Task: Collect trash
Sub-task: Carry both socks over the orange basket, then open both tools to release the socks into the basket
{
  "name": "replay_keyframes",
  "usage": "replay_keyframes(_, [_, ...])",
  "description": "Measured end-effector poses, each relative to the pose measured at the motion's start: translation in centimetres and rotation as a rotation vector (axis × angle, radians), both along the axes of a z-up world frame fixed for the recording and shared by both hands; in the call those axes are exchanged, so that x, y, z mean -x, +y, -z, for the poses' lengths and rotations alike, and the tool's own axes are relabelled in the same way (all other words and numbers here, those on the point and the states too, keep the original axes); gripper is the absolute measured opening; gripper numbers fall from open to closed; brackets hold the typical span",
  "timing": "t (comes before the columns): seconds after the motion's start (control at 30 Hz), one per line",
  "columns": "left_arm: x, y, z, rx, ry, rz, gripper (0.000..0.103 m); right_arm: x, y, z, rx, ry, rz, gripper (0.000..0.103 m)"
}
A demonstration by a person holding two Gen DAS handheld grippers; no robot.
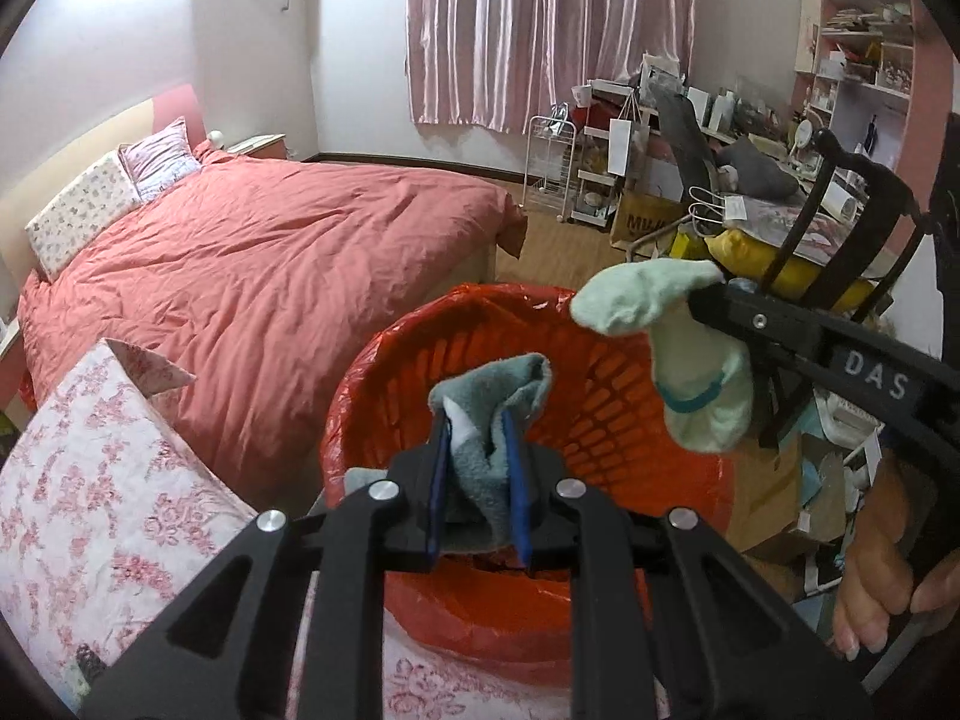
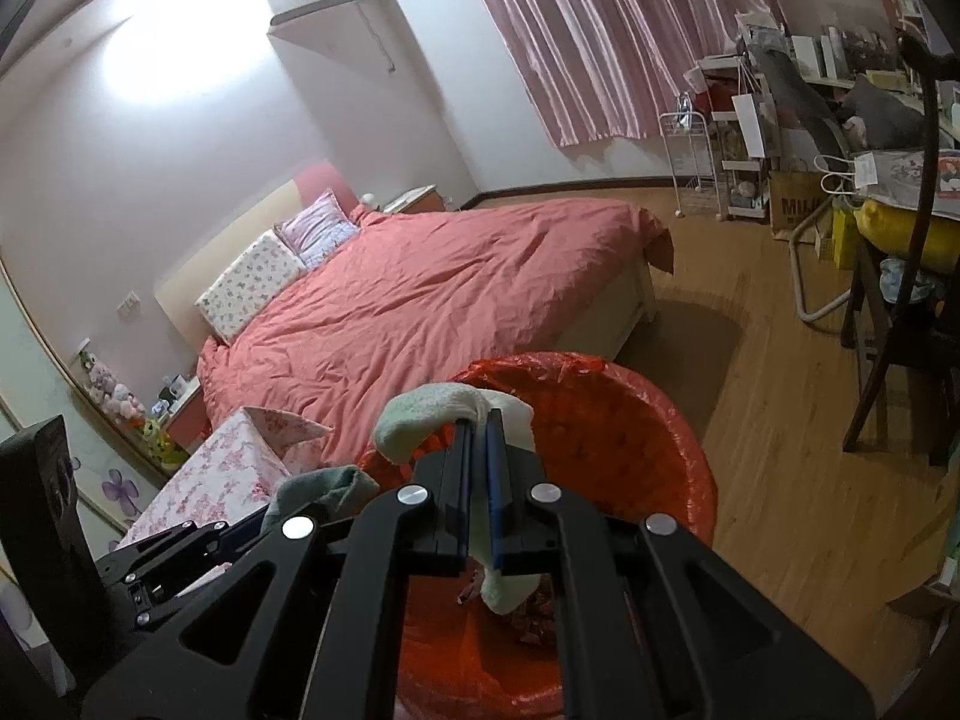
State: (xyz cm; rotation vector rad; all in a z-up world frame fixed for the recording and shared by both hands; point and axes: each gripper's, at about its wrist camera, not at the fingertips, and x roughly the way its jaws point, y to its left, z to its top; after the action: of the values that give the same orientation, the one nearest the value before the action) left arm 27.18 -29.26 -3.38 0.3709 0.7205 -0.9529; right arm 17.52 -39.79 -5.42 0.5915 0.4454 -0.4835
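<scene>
Both socks hang right over the orange bin (image 1: 600, 396): left gripper (image 1: 480, 480) pinches the grey sock (image 1: 498, 396), right gripper (image 2: 479, 480) clamps the mint sock (image 2: 420, 414).

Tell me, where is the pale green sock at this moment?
The pale green sock hangs pinched in the right gripper, above the open orange bin; in the left wrist view it is to the right of the grey sock.

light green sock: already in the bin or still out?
Out. The light green sock hangs pinched in the right gripper above the rim of the orange bin, not inside it.
</scene>
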Motion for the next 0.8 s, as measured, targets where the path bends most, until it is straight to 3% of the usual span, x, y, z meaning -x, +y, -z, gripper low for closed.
replay_keyframes(0.13, [-0.9,-0.5,1.0,-0.005,0.029,-0.014,0.022,-0.6,-0.7,0.2,-0.007,0.012,-0.009,0.005])
replay_keyframes(0.27, [-1.4,-0.4,1.6,-0.016,0.036,-0.026,0.04,-0.9,-0.8,0.7,-0.013,0.038,-0.019,0.01])
replay_keyframes(0.33, [-1.6,-0.2,1.8,-0.023,0.036,-0.039,0.044,-1.0,-0.7,0.9,-0.017,0.047,-0.021,0.016])
replay_keyframes(0.47, [-2.0,0.3,2.0,-0.039,0.032,-0.069,0.046,-0.8,-0.6,1.0,-0.02,0.054,-0.021,0.029])
replay_keyframes(0.8, [-2.0,5.6,-0.1,-0.047,-0.017,-0.187,0.057,-1.6,2.8,-1.6,0.039,0.036,-0.069,0.044])
